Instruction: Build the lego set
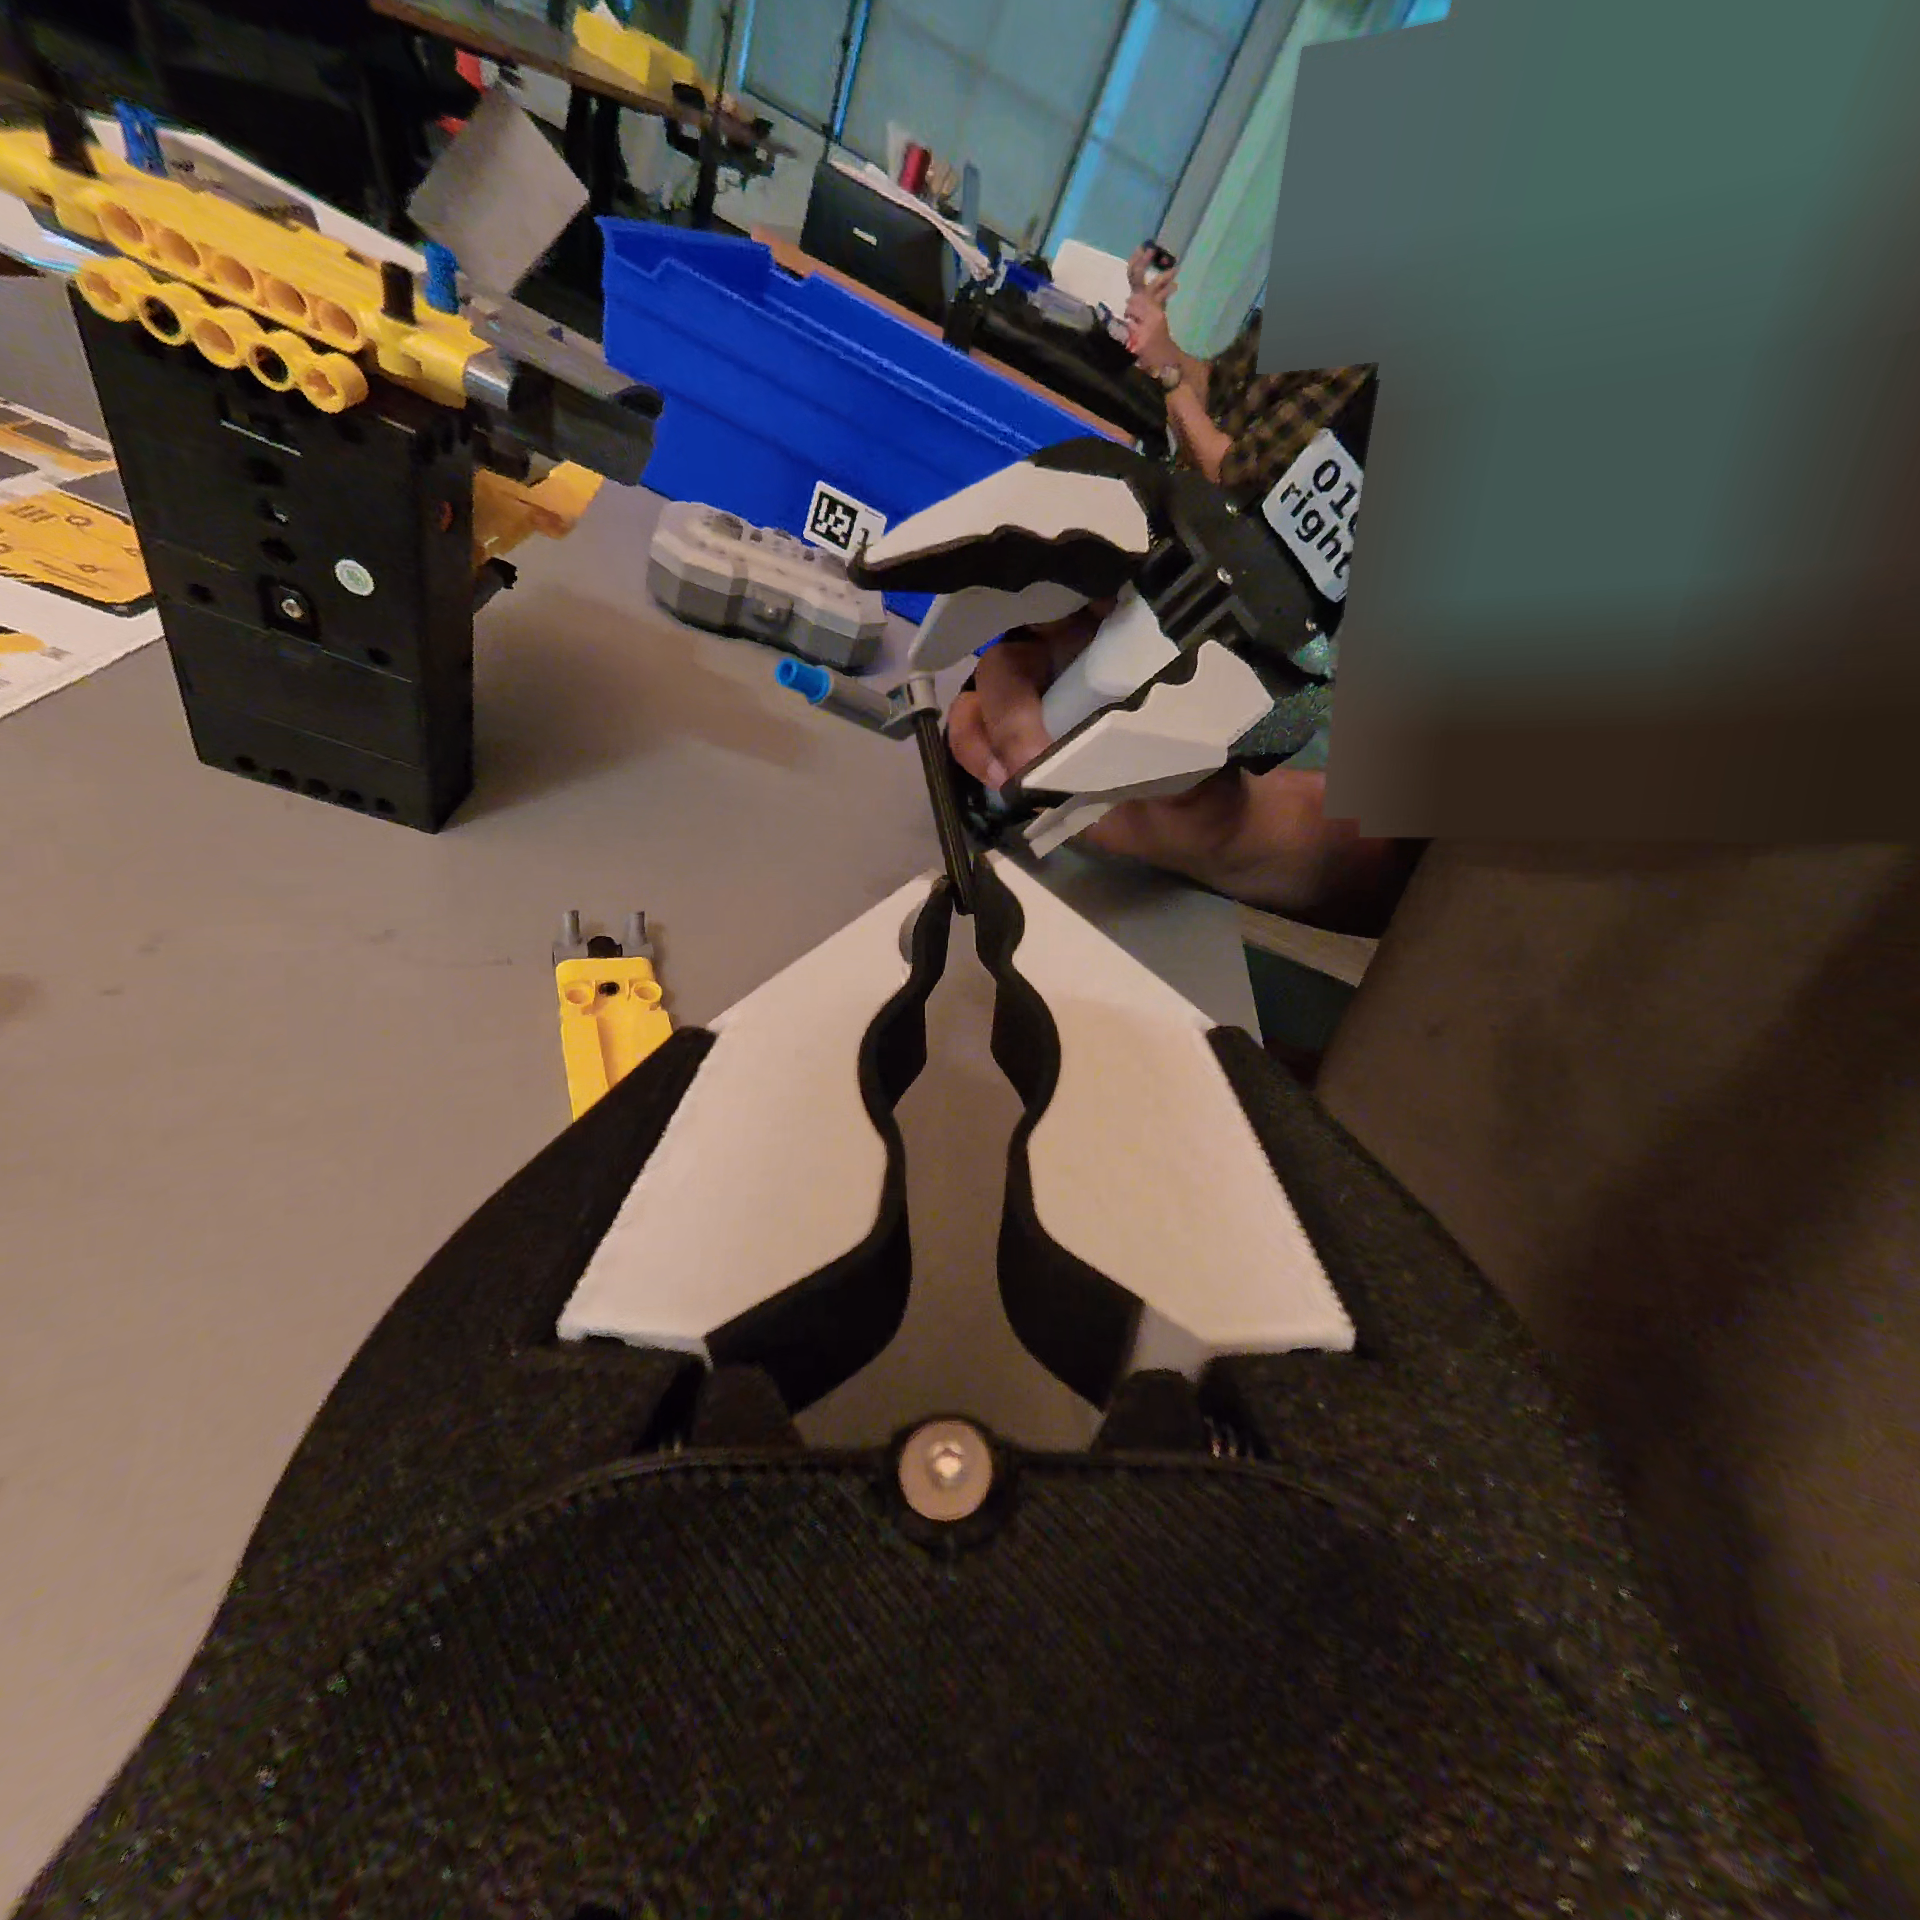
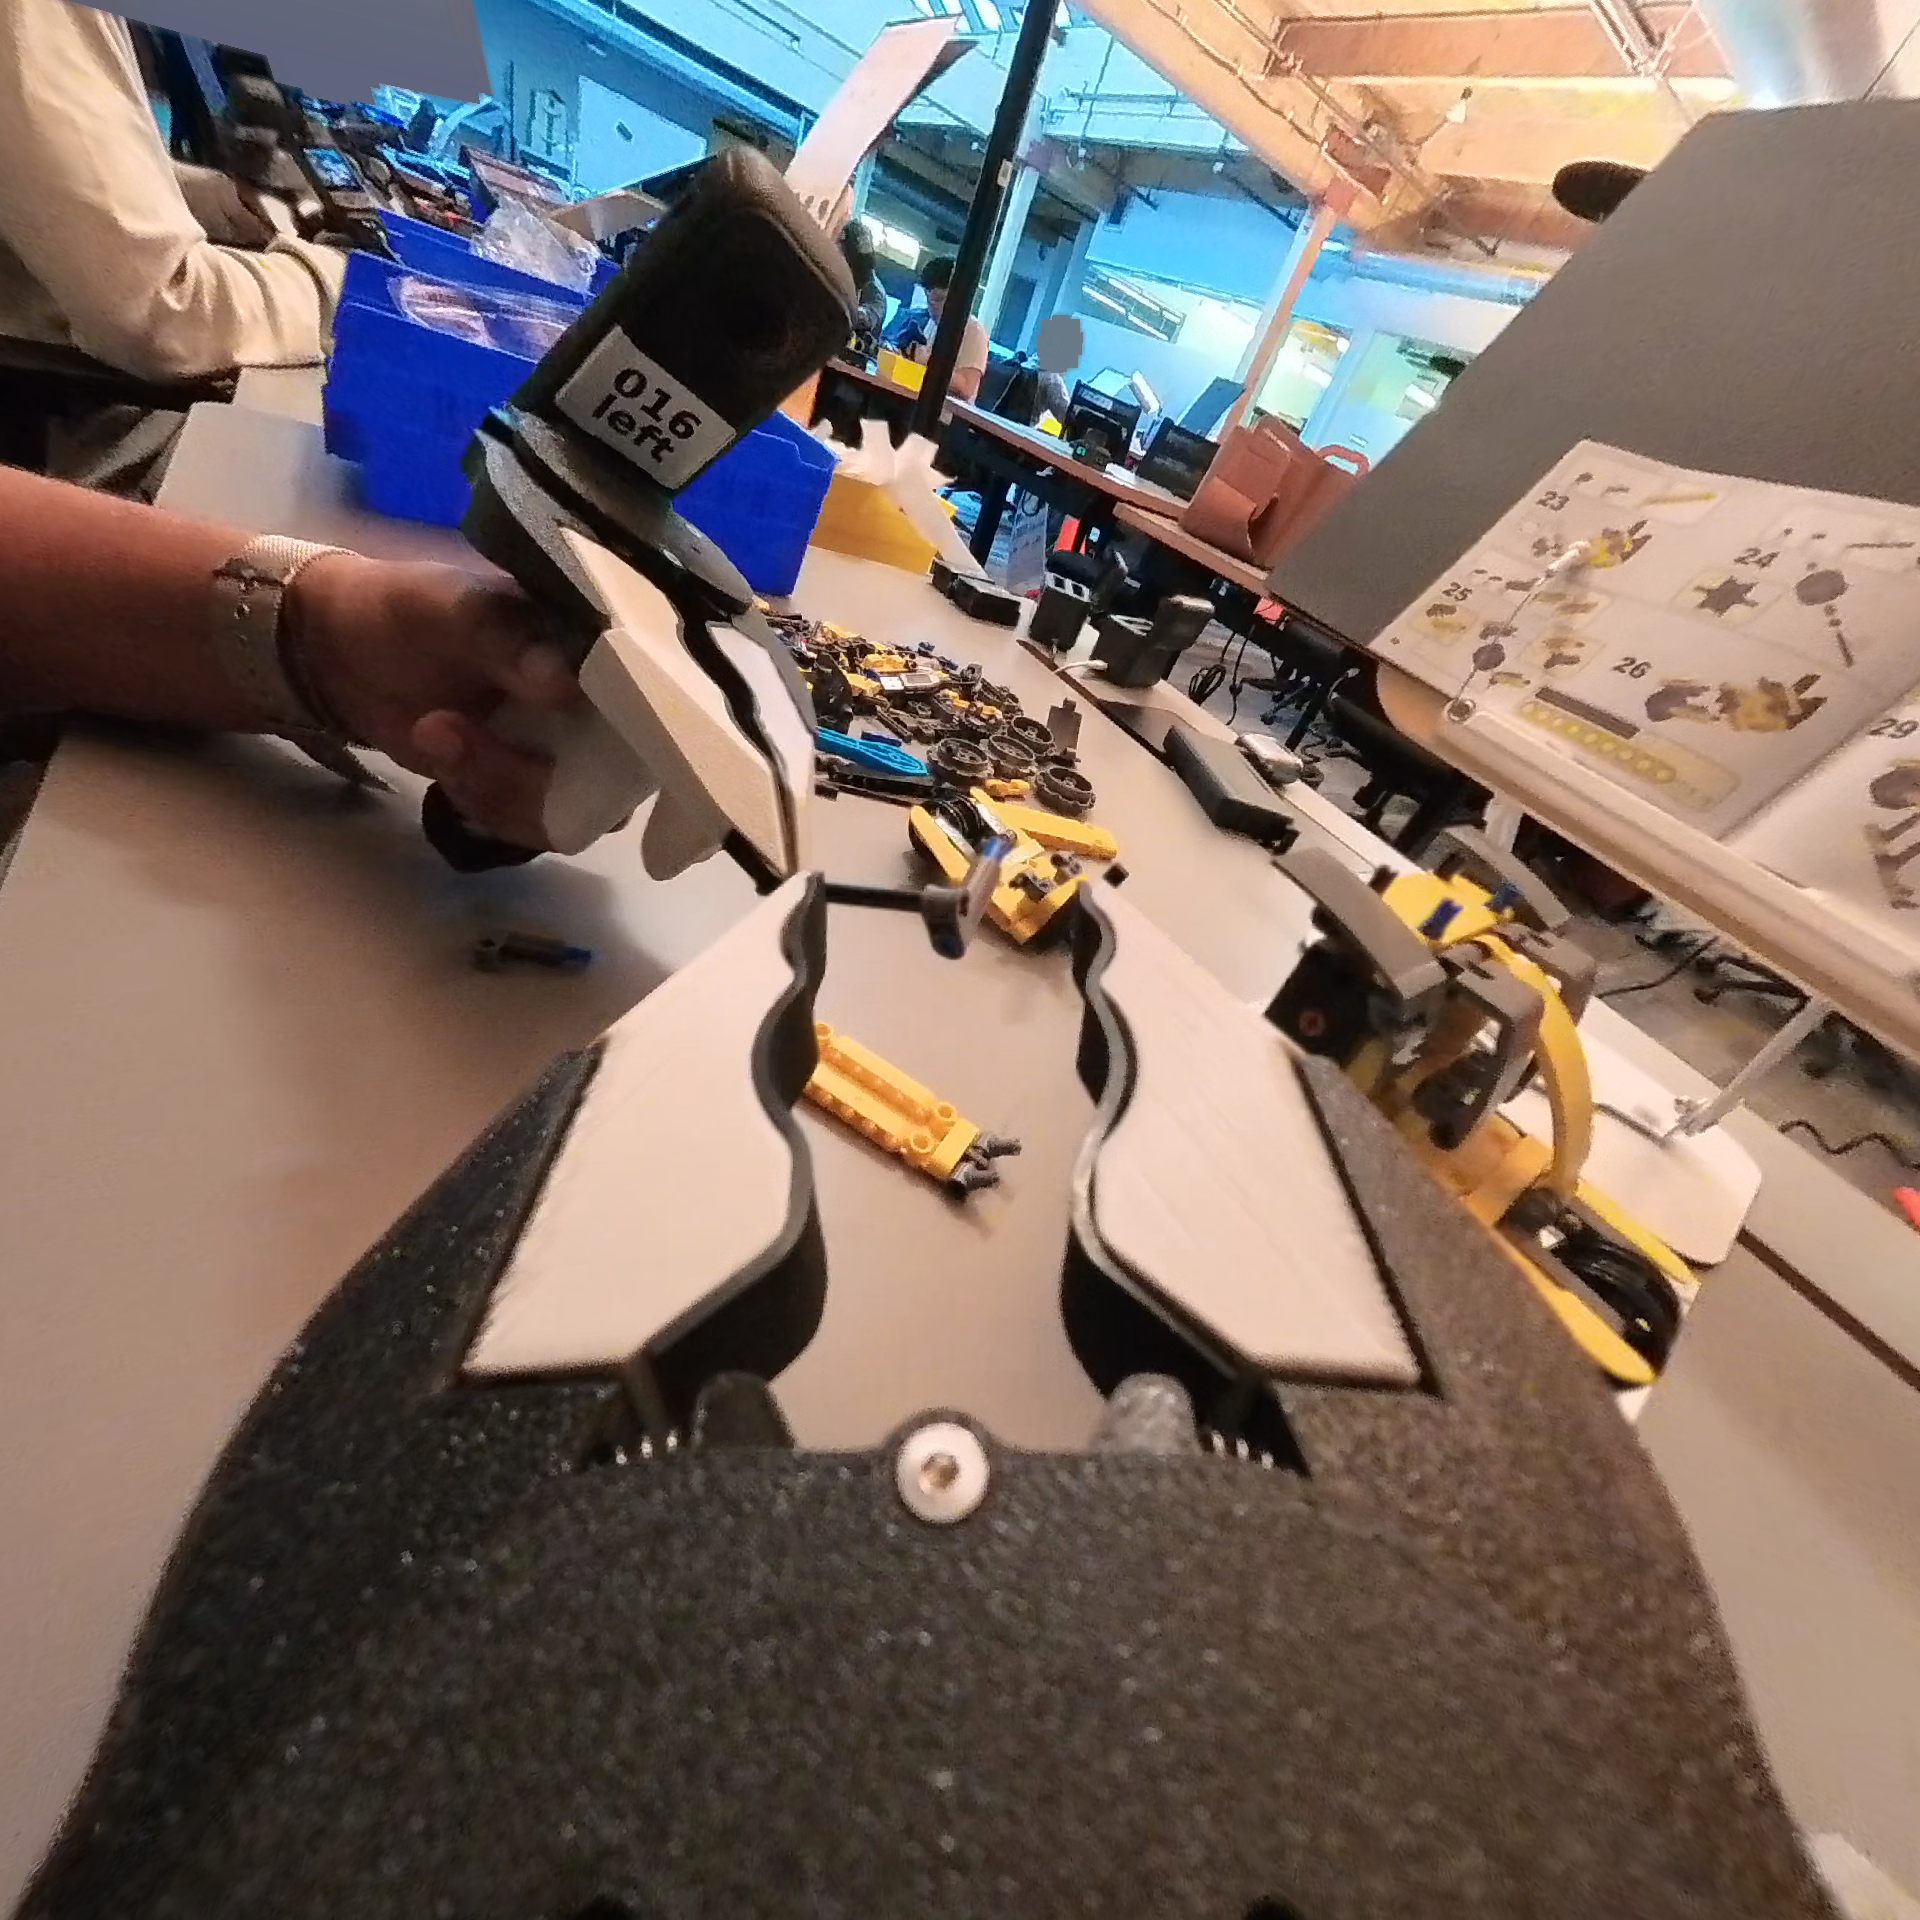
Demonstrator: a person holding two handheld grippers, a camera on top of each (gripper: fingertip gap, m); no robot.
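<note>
Thin black plastic axle (image 1: 951, 805) with a grey connector and blue pin (image 1: 844, 693) at its far end sits pinched at the tips of our left tool (image 1: 961, 899), lifted above the grey table (image 1: 312, 1039). Our right tool (image 2: 951, 914) is spread wide just beside that connector, gripping nothing. Below lies a yellow studded plastic beam (image 2: 894, 1107).

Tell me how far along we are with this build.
Done: a partly built yellow model stands nearby. In hand: the left gripper is shut on a black rod; the right gripper is open around its grey end. Left: a pile of loose parts lies unused.
</note>
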